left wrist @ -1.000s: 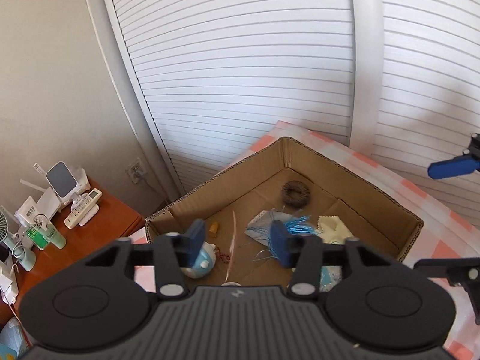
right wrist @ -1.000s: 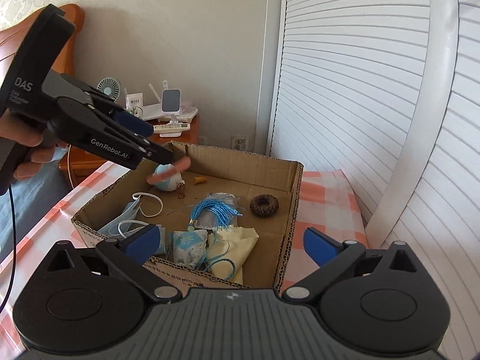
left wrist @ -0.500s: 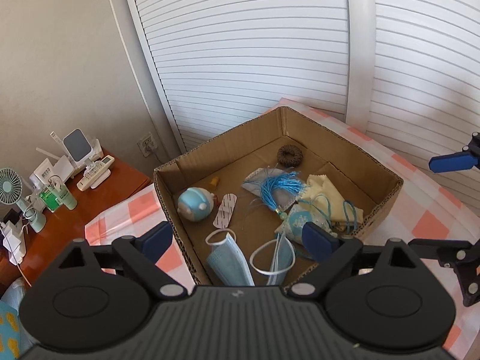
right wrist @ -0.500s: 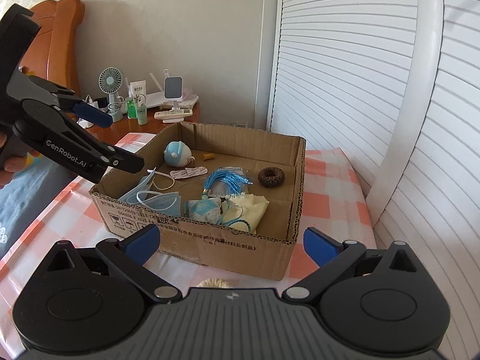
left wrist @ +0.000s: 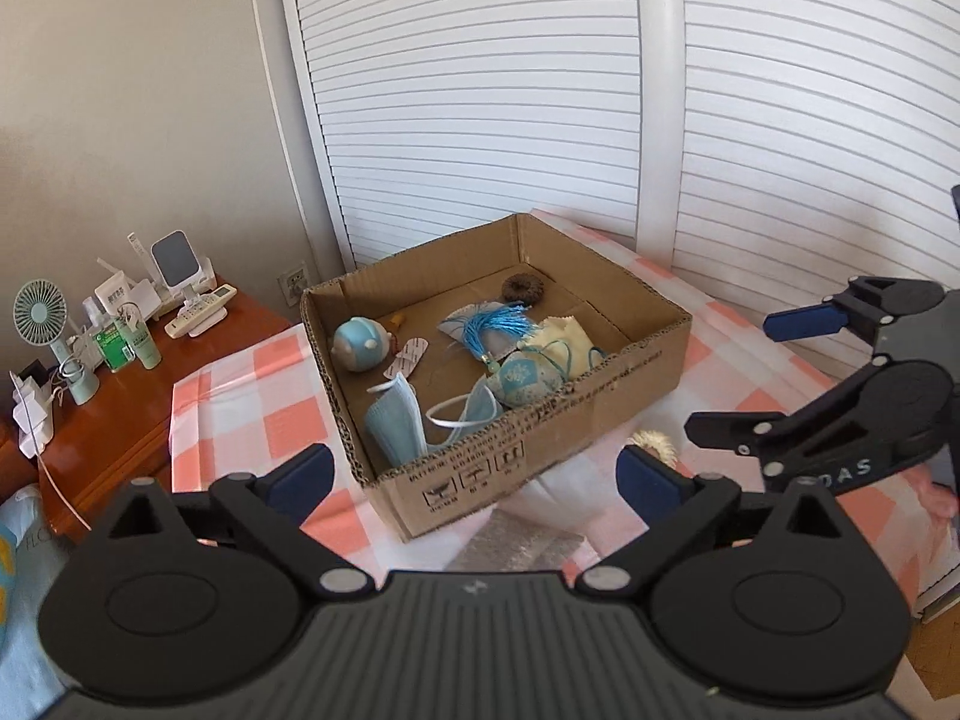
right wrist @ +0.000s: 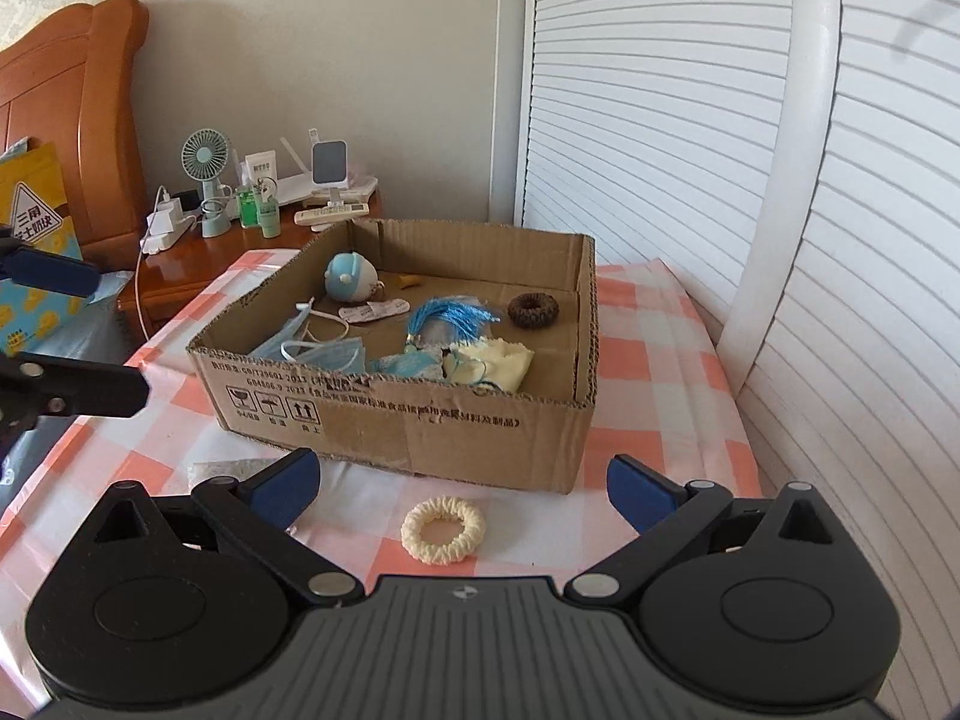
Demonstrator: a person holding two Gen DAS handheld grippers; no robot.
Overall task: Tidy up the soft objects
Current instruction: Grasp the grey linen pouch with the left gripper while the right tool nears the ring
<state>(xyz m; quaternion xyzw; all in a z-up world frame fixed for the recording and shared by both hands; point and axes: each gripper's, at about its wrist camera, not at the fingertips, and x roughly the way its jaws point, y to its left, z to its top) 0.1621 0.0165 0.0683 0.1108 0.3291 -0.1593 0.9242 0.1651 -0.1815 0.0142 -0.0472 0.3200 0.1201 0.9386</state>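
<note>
a: biggest thing first?

b: the checked tablecloth (right wrist: 648, 354), pink and white, covering the whole surface. on it sits the cardboard box (right wrist: 420, 420), open at the top, printed text along its near wall.

a: and beside that?

b: a wooden nightstand (left wrist: 120, 396) to one side, crowded with a small fan (right wrist: 205, 159) and other bits too small to make out.

a: the claws?

b: the left gripper (left wrist: 474, 477) hangs over the cloth at a near corner of the box, fingers spread wide, nothing between them. the right gripper (right wrist: 459, 480) is also released and spread wide, empty, low in front of the box's near wall.

a: what's in the box?

b: blue face masks (left wrist: 396, 420) lie against the near left corner. next to them a cream cloth (right wrist: 501, 363) with a patterned blue pouch (left wrist: 522, 378) touching its edge. a blue tassel (right wrist: 450, 318) lies across the middle. a round blue and white plush (right wrist: 350, 277) sits toward the far left wall, and a dark brown scrunchie (right wrist: 533, 308) near the far right corner. a small white strip (right wrist: 375, 310) lies just beside the plush.

a: anything outside it?

b: a cream scrunchie (right wrist: 443, 530) flat on the cloth, just in front of the box, lying between the right gripper's spread fingers but touching neither.
</note>
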